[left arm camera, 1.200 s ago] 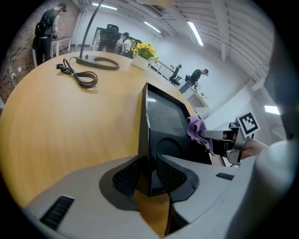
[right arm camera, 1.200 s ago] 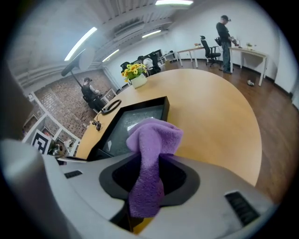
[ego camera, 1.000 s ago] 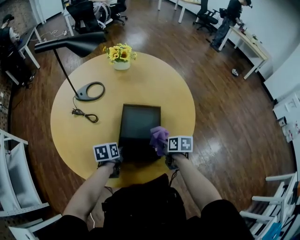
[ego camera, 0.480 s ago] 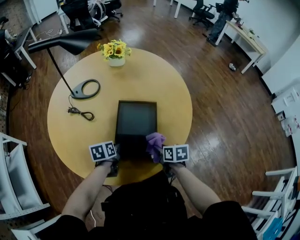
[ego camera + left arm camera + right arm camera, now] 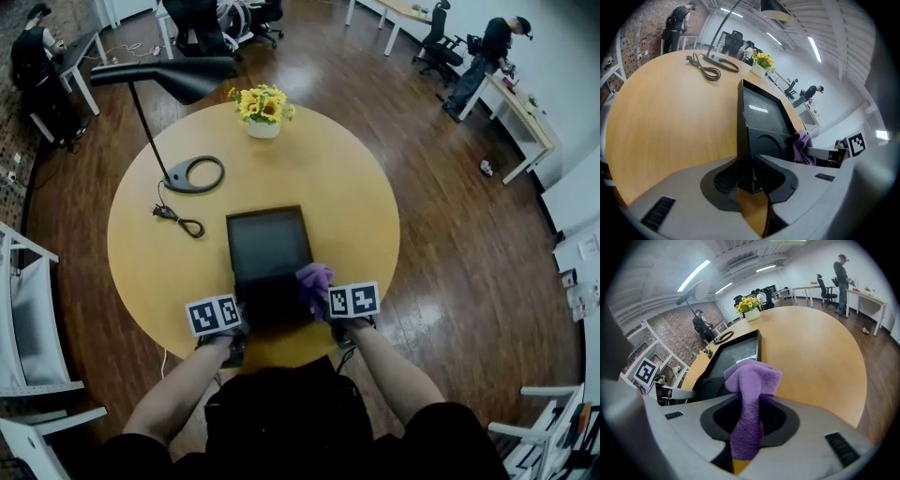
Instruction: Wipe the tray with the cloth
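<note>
— Near the front edge of the round wooden table [image 5: 347,197], where's the tray [image 5: 267,246]?

— Lying flat there, black, rectangular and glossy, one short end toward the person. The jaws of the left gripper [image 5: 750,164] have just been closing and now pinch the wall at its near left corner.

— And the cloth [image 5: 752,380]?

— Purple, fleecy and bunched. The right gripper [image 5: 749,404] is clamped on it at the tray's near right corner.

— Does one camera catch more?

— Only the left gripper view shows a round moulding in the tray's near end. The head view adds a white pot [image 5: 263,129] of yellow flowers [image 5: 263,101] at the far edge, plus a ring-footed lamp [image 5: 194,174] and a coiled cable [image 5: 178,217] to the left.
</note>
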Demonstrator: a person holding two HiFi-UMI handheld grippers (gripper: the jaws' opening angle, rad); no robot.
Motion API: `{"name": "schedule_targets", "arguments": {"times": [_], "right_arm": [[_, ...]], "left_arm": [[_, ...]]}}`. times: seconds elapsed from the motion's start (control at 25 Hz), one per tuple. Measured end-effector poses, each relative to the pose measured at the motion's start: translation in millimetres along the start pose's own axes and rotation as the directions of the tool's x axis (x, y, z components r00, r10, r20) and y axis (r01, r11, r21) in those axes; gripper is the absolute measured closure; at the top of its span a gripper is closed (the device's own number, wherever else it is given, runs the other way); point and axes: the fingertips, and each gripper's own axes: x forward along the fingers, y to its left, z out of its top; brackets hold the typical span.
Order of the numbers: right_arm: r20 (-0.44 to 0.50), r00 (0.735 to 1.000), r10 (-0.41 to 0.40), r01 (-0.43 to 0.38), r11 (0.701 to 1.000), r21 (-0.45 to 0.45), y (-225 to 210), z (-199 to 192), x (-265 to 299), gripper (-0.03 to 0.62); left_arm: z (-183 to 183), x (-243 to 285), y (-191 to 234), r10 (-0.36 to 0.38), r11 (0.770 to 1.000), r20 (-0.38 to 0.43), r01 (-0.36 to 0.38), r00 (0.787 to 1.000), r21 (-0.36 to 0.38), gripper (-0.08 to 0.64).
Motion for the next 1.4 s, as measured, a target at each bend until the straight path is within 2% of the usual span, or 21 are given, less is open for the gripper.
{"name": "schedule_targets", "arguments": {"times": [0.16,0.32,0.48,0.64,0.84,1.0,1.12,1.2,1.32,1.4], "right_arm": [[-0.026,1.0,-0.008,0.005,0.995,-0.097,-3.4,29.8,13.8,0.483],[-0.064,0.998,-0.018,0.004,0.976,-0.216,-8.8,59.5,24.1,0.483],[-0.099,0.994,-0.033,-0.002,0.942,-0.334,-16.0,82.4,35.2,0.483],[-0.118,0.992,-0.039,-0.018,0.897,-0.442,-24.5,107.0,42.9,0.481],[-0.091,0.995,-0.038,-0.019,0.835,-0.55,-21.7,134.7,49.7,0.477],[-0.094,0.995,-0.015,-0.042,0.821,-0.57,-21.6,133.1,55.2,0.477],[-0.046,0.999,-0.014,-0.016,0.805,-0.592,-16.9,134.3,49.2,0.477],[-0.008,1.0,-0.016,0.008,0.803,-0.596,-14.8,137.7,39.2,0.482],[0.021,0.999,-0.03,0.036,0.837,-0.546,-24.1,133.3,26.4,0.488],[0.049,0.998,-0.03,0.05,0.874,-0.484,-29.3,132.0,16.5,0.488]], "left_arm": [[-10.5,-2.4,-2.2,0.008,0.998,-0.003,-0.008,1.0,-0.064,0.488],[-16.0,2.0,-13.4,0.01,0.988,-0.008,-0.011,1.0,-0.151,0.48],[-29.5,9.8,-31.0,-0.006,0.969,-0.027,-0.001,1.0,-0.247,0.479],[-45.8,22.0,-63.9,-0.047,0.949,-0.054,0.028,0.997,-0.314,0.474],[-49.5,37.6,-88.3,-0.099,0.915,-0.053,0.07,0.994,-0.398,0.463],[-47.5,35.8,-82.2,-0.127,0.9,-0.038,0.099,0.991,-0.424,0.457],[-37.5,18.6,-64.5,-0.121,0.9,0.001,0.11,0.993,-0.421,0.457],[-22.2,4.5,-46.3,-0.09,0.922,0.03,0.095,0.995,-0.375,0.416],[9.7,-10.4,-10.2,0.006,0.967,0.062,0.01,0.998,-0.253,0.377],[40.9,-17.9,9.8,0.071,0.985,0.103,-0.053,0.992,-0.165,0.377]]}}
